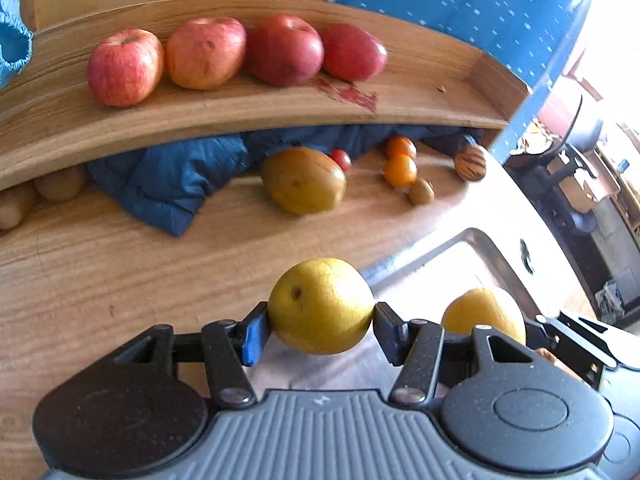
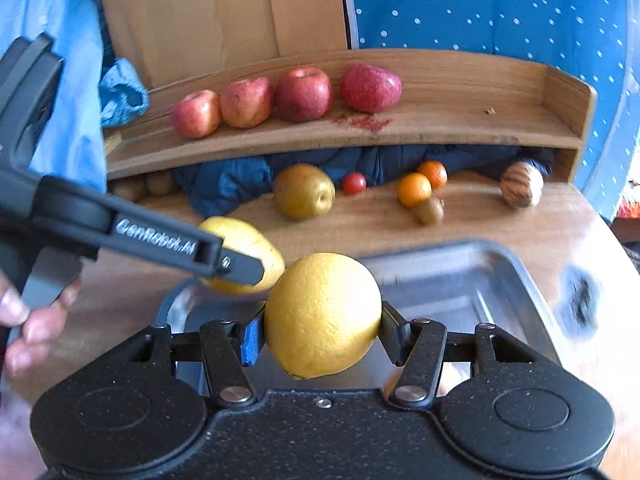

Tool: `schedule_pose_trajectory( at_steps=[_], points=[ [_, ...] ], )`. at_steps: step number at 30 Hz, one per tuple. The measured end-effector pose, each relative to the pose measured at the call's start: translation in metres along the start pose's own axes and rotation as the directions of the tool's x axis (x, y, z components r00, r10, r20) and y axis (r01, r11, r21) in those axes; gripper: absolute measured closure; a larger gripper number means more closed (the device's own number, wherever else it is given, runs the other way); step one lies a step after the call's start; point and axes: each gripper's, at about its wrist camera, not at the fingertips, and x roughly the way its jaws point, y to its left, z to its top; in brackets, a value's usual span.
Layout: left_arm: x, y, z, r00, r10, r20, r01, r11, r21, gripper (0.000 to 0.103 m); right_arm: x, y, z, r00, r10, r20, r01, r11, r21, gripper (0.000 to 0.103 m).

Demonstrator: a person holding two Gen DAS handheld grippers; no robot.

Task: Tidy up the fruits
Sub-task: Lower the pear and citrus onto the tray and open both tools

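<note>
Left wrist view: the left gripper (image 1: pixel 322 320) clamps a yellow pear (image 1: pixel 321 305) between its fingers, above the wooden table (image 1: pixel 120 272); four apples (image 1: pixel 236 58) line the shelf (image 1: pixel 420 92).

Right wrist view: the right gripper (image 2: pixel 322 338) grips a lemon (image 2: pixel 322 315) over the metal tray (image 2: pixel 460 280), the pear just beside it.

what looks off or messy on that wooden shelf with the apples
A red smear or scatter of crumbs stains the shelf just in front of the rightmost apple, which looks lumpy and misshapen beside the other three. A small brown fleck lies farther right. A blue quilted cloth is bunched under the shelf.
</note>
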Motion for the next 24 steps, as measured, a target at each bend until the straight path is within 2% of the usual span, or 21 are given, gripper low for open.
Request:
schedule_pose_trajectory(
  at_steps=[9, 15, 24],
  points=[
    [-0.012, -0.033, -0.035, 0.999, -0.016, -0.042, 0.018, 0.999, 0.046, 0.044, -0.034, 0.003, -0.039, 1.000, 0.003, -0.028, -0.004, 1.000, -0.005, 0.044],
    [-0.020, -0.038, -0.050, 0.999, -0.011, -0.046, 0.013, 0.999, 0.044, 0.044, -0.034, 0.003, -0.055, 0.998, 0.001, -0.063, -0.001, 1.000, -0.009, 0.044],
    [-0.027, -0.033, -0.064, 0.998, 0.002, -0.064, -0.002, 1.000, 0.008, 0.044, -0.025, 0.007, -0.059, 0.995, -0.007, -0.104, 0.002, 0.999, -0.052, 0.044]
  ],
)
